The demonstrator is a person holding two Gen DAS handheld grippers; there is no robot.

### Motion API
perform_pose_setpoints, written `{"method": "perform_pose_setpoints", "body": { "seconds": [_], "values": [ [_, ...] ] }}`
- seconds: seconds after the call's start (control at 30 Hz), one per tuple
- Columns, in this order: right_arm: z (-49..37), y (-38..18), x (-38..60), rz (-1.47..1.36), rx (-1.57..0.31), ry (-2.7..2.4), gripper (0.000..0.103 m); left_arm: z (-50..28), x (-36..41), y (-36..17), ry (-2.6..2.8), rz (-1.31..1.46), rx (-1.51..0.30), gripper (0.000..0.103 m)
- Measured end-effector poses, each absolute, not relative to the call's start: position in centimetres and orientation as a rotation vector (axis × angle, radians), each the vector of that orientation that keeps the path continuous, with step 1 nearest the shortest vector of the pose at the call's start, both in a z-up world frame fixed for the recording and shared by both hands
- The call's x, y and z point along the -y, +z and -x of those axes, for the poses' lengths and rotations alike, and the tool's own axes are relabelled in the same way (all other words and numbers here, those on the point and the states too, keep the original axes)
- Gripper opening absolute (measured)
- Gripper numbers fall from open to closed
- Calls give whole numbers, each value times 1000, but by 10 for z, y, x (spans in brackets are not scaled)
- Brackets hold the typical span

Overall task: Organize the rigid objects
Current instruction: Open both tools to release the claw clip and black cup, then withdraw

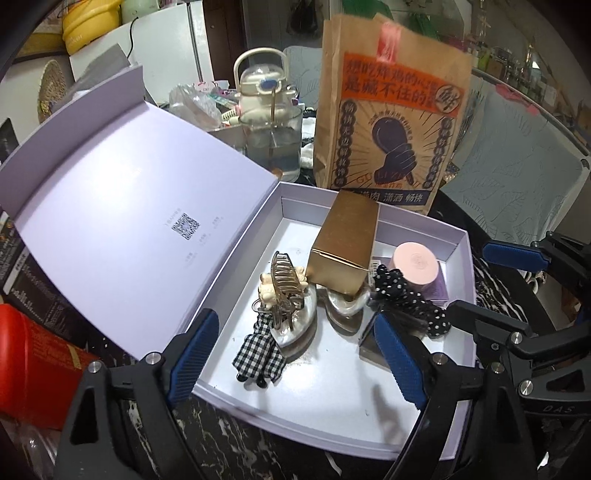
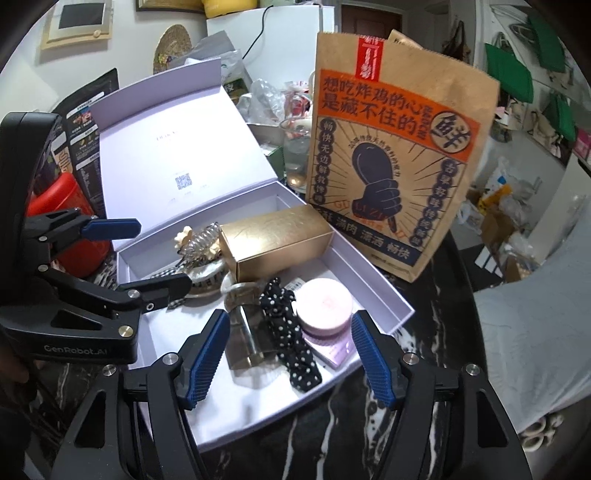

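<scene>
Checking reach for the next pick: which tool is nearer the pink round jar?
Right. The right tool hangs open just in front of the pink round jar, which sits ahead of its fingers. The left tool is open over the hair clip side of the box, further off.

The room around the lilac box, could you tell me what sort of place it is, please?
Probably a lived-in home, a kitchen or dining corner: a white fridge stands behind, a takeaway bag and kettle crowd the marble table.

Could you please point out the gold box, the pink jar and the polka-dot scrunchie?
gold box [image 2: 280, 236], right wrist view, its long side face.
pink jar [image 2: 324, 303], right wrist view, middle of its lid.
polka-dot scrunchie [image 1: 410, 295], left wrist view, its gathered fabric.
</scene>
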State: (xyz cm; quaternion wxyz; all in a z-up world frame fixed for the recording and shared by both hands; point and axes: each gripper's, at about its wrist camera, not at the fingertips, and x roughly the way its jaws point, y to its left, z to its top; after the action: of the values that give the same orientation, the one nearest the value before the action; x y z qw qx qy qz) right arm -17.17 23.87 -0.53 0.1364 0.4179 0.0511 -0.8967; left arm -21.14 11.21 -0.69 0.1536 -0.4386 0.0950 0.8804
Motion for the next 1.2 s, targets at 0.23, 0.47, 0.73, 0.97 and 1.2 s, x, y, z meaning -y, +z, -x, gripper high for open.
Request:
{"method": "perform_pose_setpoints", "body": {
  "seconds": [0.23, 0.47, 0.73, 0.97, 1.2],
  "values": [
    [151, 18, -243, -1157, -145, -2653, 80, 194, -106, 17, 2574, 1205, -253, 88],
    [134, 36, -244, -1108, -207, -2756, 91, 172, -96, 37, 2610, 1169, -233, 102],
    [111, 54, -246, -1047, -202, -2820, 98, 145, -85, 57, 2648, 1106, -227, 102],
    [86, 70, -241, -1009, -236, -2882, 103, 120, -77, 75, 2716, 1063, -202, 102],
    [63, 80, -243, -1010, -217, -2951, 103, 92, -76, 86, 2749, 1015, -225, 102]
  ]
}}
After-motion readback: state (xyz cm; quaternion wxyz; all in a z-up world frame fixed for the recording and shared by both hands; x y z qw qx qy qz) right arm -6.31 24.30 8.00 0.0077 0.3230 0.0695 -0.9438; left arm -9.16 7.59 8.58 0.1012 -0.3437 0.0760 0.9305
